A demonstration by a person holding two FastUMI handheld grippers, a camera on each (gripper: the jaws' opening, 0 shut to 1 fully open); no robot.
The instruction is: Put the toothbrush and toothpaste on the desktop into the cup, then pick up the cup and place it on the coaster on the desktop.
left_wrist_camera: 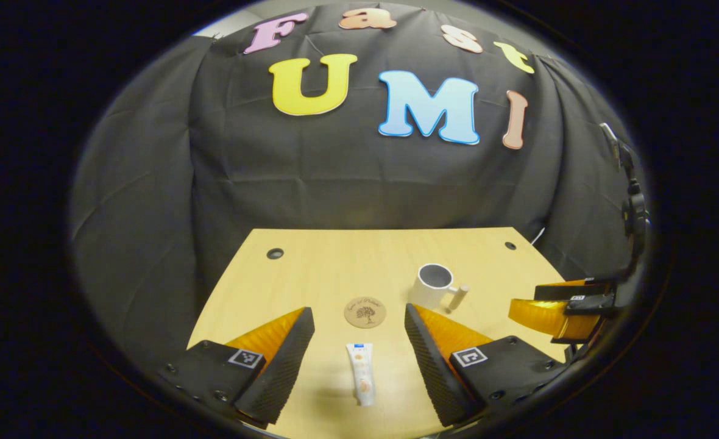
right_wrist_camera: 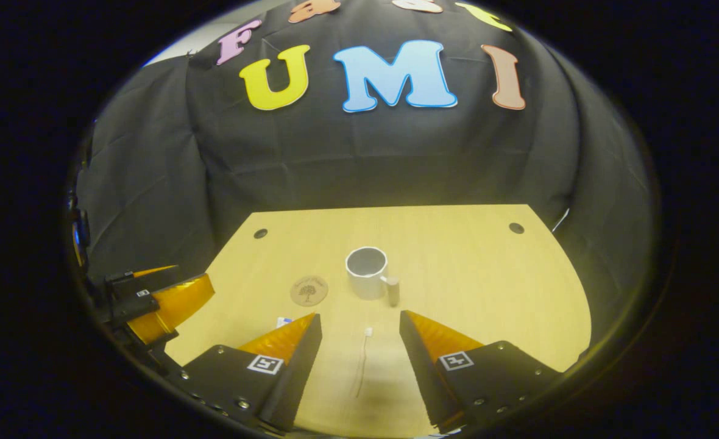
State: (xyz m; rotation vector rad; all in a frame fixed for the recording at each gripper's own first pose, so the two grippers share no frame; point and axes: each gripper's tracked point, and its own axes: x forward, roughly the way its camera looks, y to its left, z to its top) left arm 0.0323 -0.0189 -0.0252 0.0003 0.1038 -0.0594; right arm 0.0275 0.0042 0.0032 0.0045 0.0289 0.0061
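Note:
A white toothpaste tube (left_wrist_camera: 361, 381) lies on the wooden desktop (left_wrist_camera: 335, 268) between the fingers of my open left gripper (left_wrist_camera: 359, 335). Beyond it lies a round brown coaster (left_wrist_camera: 365, 312), and a white cup (left_wrist_camera: 432, 286) with a handle stands upright to the coaster's right. In the right gripper view a thin pale toothbrush (right_wrist_camera: 362, 360) lies between the fingers of my open right gripper (right_wrist_camera: 359, 329), head pointing toward the cup (right_wrist_camera: 367, 272). The coaster (right_wrist_camera: 309, 290) lies left of the cup. One end of the toothpaste (right_wrist_camera: 283, 321) peeks out beside the right gripper's left finger.
The other gripper shows at the right edge of the left gripper view (left_wrist_camera: 557, 311) and at the left edge of the right gripper view (right_wrist_camera: 158, 302). Two dark holes (left_wrist_camera: 275, 253) (left_wrist_camera: 510, 246) mark the desktop's far corners. Black cloth walls stand behind and beside the desk.

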